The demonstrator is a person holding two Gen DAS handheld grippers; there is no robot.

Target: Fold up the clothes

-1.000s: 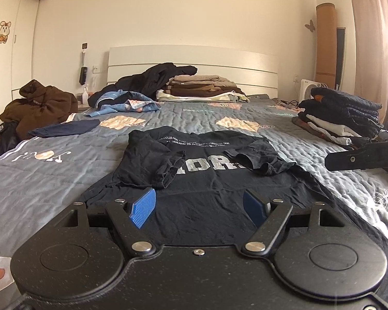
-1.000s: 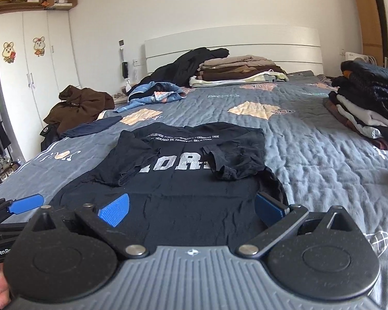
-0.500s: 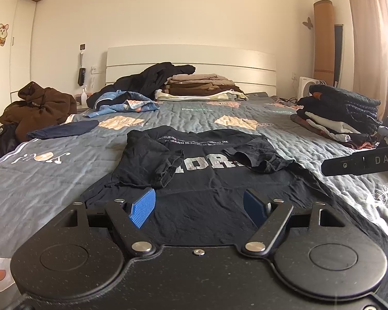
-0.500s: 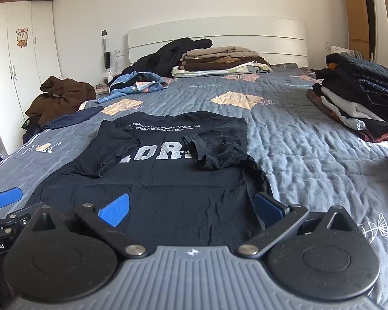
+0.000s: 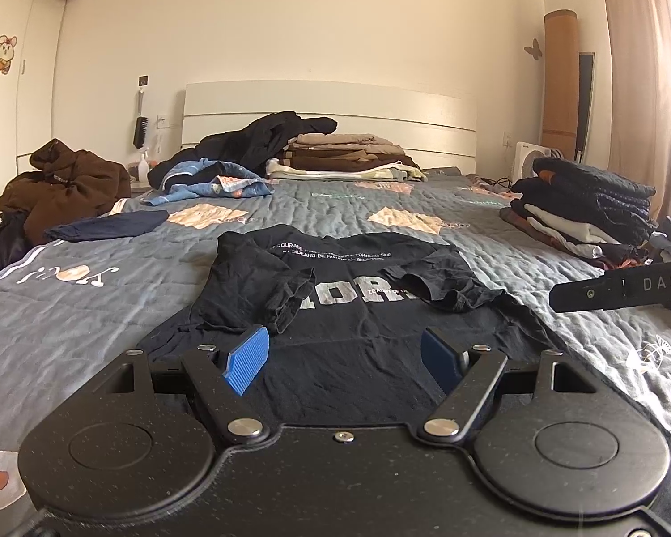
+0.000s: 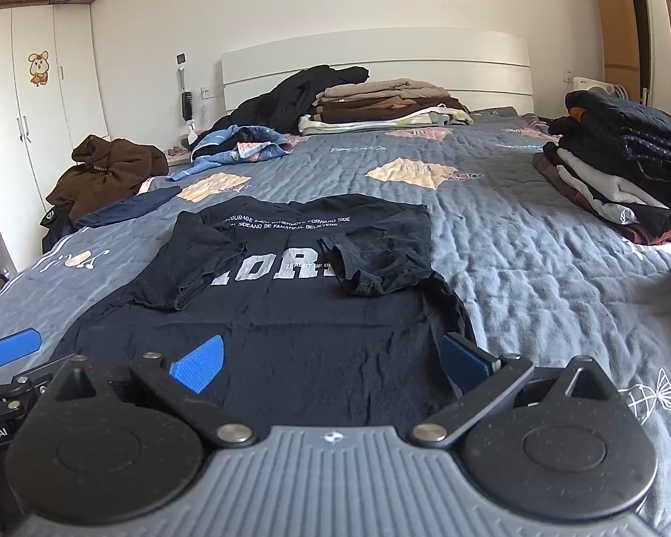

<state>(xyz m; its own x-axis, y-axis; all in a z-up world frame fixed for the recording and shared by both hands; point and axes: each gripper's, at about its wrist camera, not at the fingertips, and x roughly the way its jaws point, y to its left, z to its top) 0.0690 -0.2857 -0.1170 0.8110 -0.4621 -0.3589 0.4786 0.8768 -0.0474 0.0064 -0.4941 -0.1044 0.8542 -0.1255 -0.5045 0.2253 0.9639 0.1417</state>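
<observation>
Black shirt [image 5: 349, 335] spread flat on the bed [image 5: 67, 313].
Both sleeves lie folded inward; left tongs [image 5: 342, 360] and right tongs [image 6: 331, 364] gape, empty, at its hem.

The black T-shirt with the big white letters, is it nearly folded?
Partly. Both sleeves of the black T-shirt with white lettering are folded in. Nothing is gripped: the left tool and right tool sit open at its hem. Folding the body remains.

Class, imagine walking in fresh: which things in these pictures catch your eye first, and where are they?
A black T-shirt with white lettering lies flat mid-bed, both sleeves folded inward. Just before its hem hover the open left tool and right tool. Folded stacks sit by the headboard and along the right edge.
</observation>
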